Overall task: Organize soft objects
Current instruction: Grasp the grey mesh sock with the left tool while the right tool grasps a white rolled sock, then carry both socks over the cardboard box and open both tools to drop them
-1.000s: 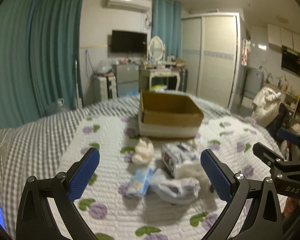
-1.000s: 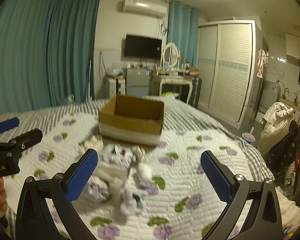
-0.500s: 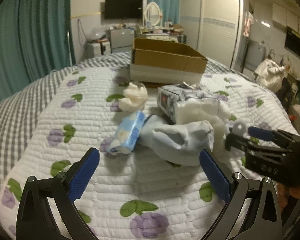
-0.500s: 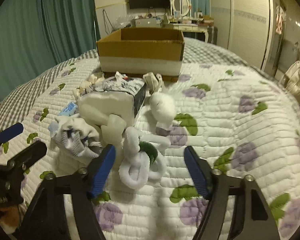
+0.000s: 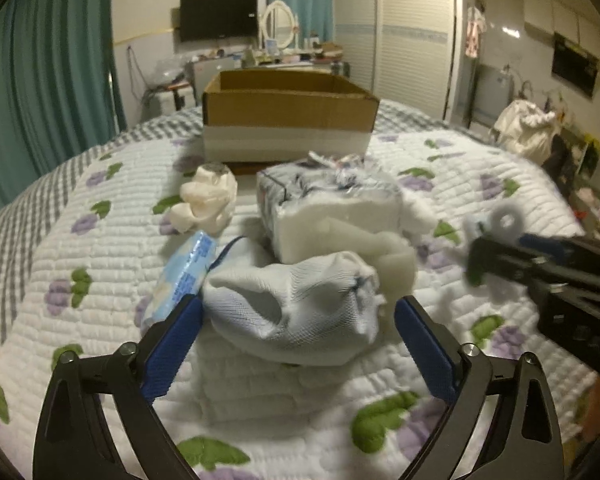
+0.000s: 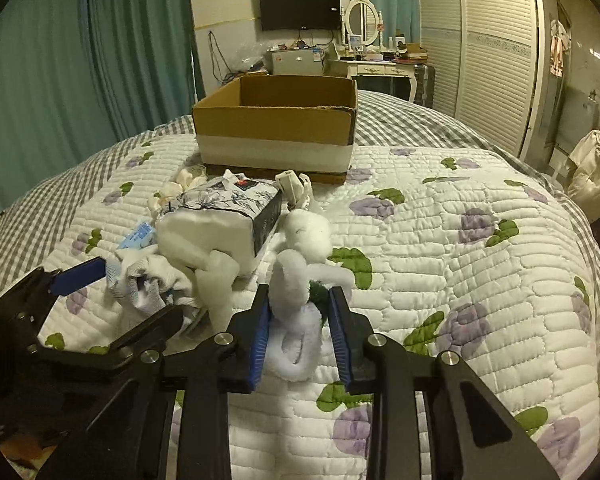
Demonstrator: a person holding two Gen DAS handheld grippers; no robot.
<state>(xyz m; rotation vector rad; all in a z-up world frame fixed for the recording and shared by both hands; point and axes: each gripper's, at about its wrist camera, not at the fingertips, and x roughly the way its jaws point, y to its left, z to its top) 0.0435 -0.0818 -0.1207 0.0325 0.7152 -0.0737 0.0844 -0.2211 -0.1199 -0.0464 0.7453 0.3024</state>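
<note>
Fingers point(image 6: 260, 328) pinch white plush toy point(image 6: 300, 280), lengthwise toward box point(image 6: 276, 136).

A bed point(image 6: 460, 240) fills the near ground under a white quilt point(image 5: 100, 248) printed with purple flowers and green leaves; a grey checked cover point(image 6: 400, 120) shows past its far edge. Straight ahead of the claws, a black television point(image 6: 299, 9) hangs on the pale back wall point(image 6: 228, 8). Below it stand a cluttered low cabinet point(image 6: 296, 60) and a white dressing table point(image 6: 380, 67) with an oval mirror point(image 6: 361, 16). Teal curtains point(image 6: 80, 60) cover the wall off to the left. To the right rise white louvred wardrobe doors point(image 6: 488, 48). Further right, a heap of pale clothing point(image 5: 528, 132) sits low. The light is dim and yellowish.
</note>
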